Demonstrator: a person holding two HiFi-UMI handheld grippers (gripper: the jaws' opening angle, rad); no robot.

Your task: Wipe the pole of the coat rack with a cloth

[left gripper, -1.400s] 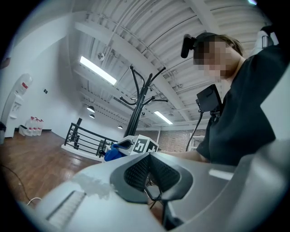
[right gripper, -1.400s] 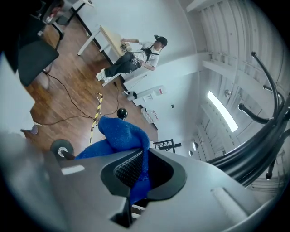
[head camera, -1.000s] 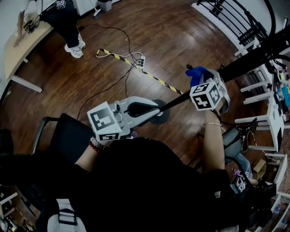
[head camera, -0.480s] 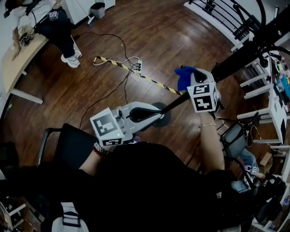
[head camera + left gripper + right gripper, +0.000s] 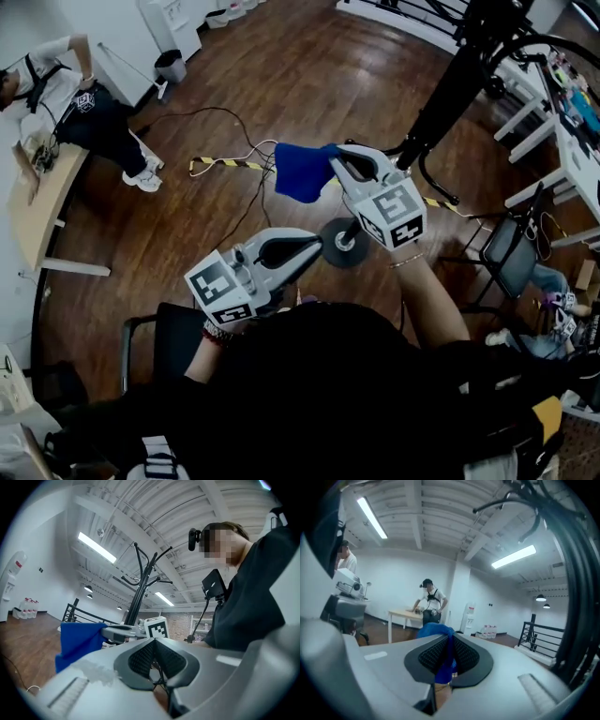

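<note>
The black coat rack pole (image 5: pixel 448 92) rises from its round base (image 5: pixel 343 242) toward the upper right in the head view. My right gripper (image 5: pixel 339 161) is shut on a blue cloth (image 5: pixel 303 171), held left of the pole and apart from it. The cloth is pinched between the pads in the right gripper view (image 5: pixel 438 631), and the pole (image 5: pixel 576 573) curves past on the right. My left gripper (image 5: pixel 315 246) points at the base with its jaws shut and nothing between them (image 5: pixel 153 641). The left gripper view shows the cloth (image 5: pixel 78 639) and the rack (image 5: pixel 139 590) ahead.
A person (image 5: pixel 70 89) stands at a wooden desk (image 5: pixel 36 204) at far left. A striped tape and cables (image 5: pixel 223 165) lie on the wood floor. A bin (image 5: pixel 170 64) stands at the back. A chair (image 5: pixel 506 251) and white shelves (image 5: pixel 574 141) are on the right.
The right gripper has carried the blue cloth leftwards off the pole. The left gripper's tip, earlier at the lower pole, now sits beside the base. The head view has swung.
</note>
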